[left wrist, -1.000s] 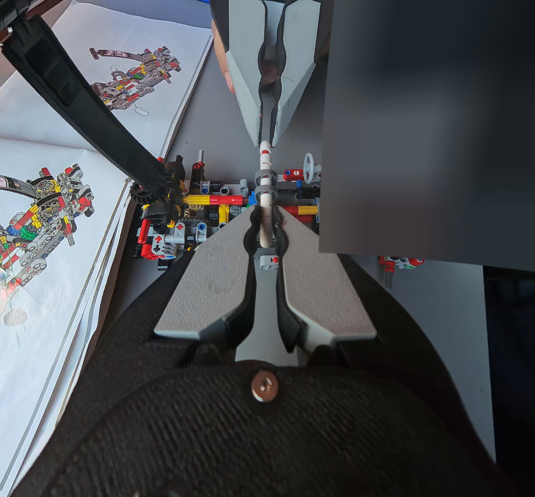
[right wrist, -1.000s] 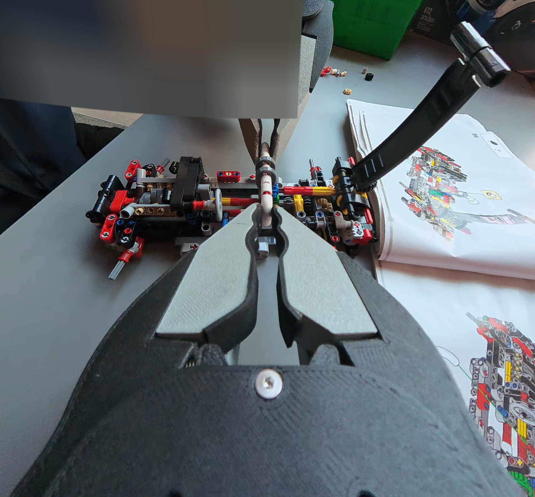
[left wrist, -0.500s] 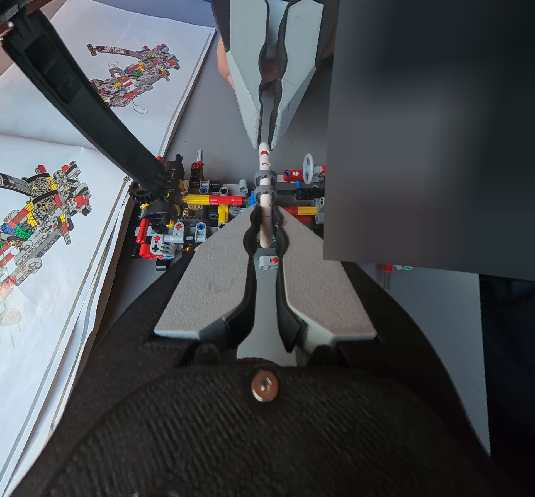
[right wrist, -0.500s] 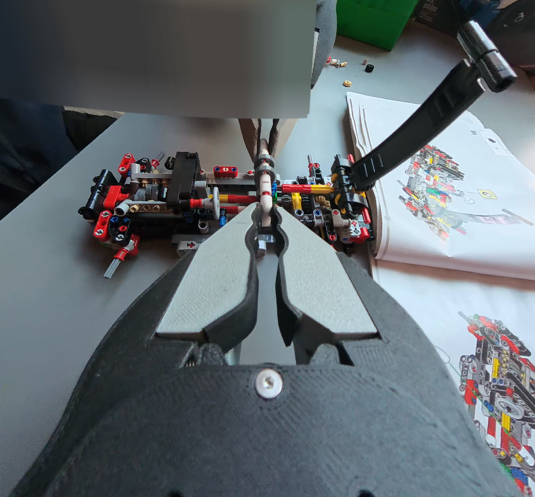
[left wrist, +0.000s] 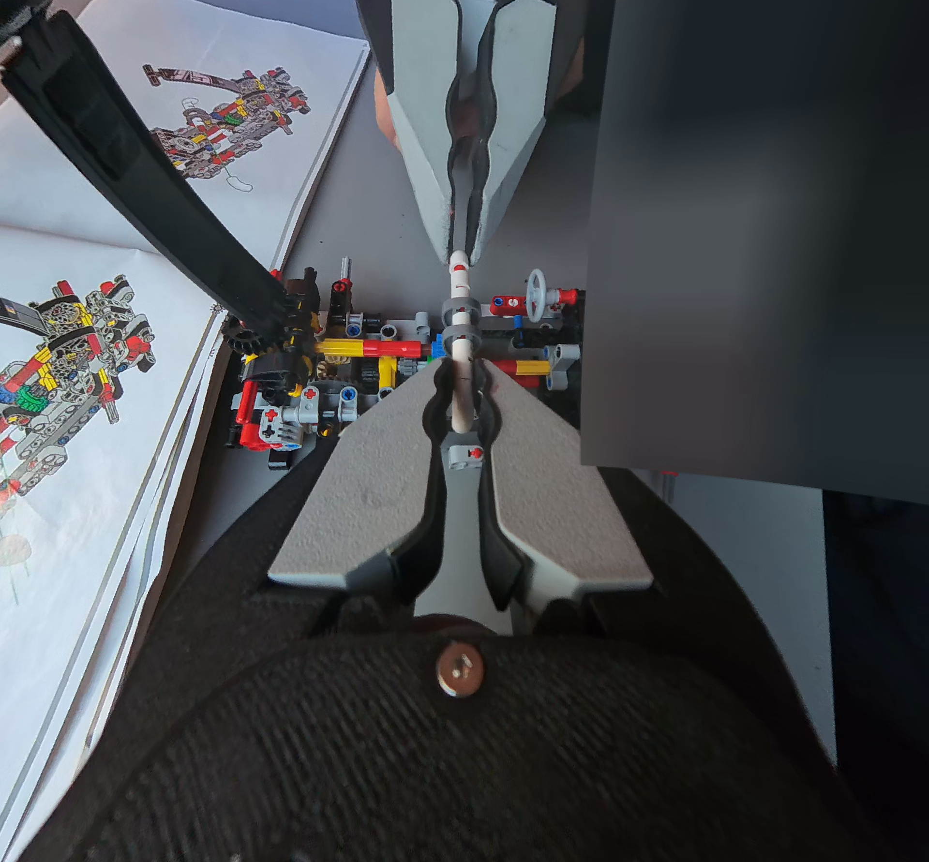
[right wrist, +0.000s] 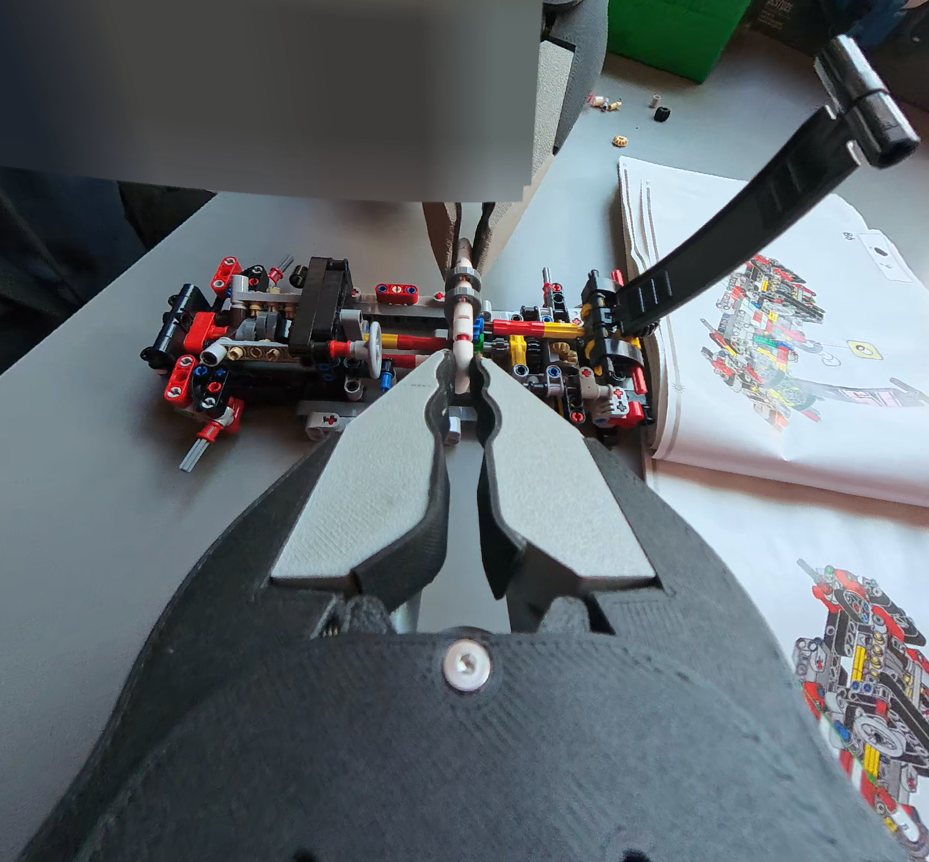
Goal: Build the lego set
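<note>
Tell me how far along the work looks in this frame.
Done: a long brick chassis lies built on the grey table, with a black strap fixed at one end. In hand: left gripper and right gripper each pinch one end of a white rod assembly, carrying two grey rings, above the chassis. Left: the rod is not seated, and loose small parts lie beside the instruction booklet.

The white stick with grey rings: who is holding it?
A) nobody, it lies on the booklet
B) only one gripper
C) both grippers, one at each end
C: the left gripper and right gripper each pinch one end of the white stick.
</note>
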{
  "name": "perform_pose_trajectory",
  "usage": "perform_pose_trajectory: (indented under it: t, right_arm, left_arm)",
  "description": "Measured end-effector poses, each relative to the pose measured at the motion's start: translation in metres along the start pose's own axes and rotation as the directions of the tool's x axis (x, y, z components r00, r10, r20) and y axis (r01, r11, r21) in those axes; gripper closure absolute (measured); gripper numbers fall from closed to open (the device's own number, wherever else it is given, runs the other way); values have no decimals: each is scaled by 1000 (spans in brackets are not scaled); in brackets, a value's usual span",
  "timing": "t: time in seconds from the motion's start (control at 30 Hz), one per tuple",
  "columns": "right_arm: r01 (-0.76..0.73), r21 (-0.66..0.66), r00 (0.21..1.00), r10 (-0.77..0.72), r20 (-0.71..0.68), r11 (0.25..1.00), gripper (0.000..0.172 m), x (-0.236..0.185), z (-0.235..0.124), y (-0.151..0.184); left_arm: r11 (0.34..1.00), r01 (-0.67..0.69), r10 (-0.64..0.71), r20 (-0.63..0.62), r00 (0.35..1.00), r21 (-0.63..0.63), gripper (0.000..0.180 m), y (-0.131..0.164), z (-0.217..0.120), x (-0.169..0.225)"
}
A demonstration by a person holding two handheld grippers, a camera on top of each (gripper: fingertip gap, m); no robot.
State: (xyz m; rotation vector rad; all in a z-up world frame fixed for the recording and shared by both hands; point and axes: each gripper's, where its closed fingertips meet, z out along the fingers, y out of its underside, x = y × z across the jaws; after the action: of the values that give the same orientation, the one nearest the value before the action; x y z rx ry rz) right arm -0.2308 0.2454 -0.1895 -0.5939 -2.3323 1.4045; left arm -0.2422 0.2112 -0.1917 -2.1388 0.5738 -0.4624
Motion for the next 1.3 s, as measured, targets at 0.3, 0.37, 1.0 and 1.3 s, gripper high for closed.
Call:
perform_pose_trajectory:
  t: [0.3,0.37,1.0,1.3]
  right_arm:
    - [2,-1,1000,-1,27,1000,170,-1,2,-4]
    - [16,61,993,-23,113,998,172,-17,12,-19]
    - [-95,146,986,113,-126,985,147,12,-38,-9]
    - [-56,18,989,58,-135,998,162,-5,-9,6]
  left_arm:
    - [1000,10,-10,-5,1000,-12,177,-1,0,0]
    - [998,-28,23,-102,995,-51,180,2,14,21]
    - [999,-16,15,35,999,35,176,-7,10,2]
    - [999,25,-26,20,999,44,174,-4,13,0]
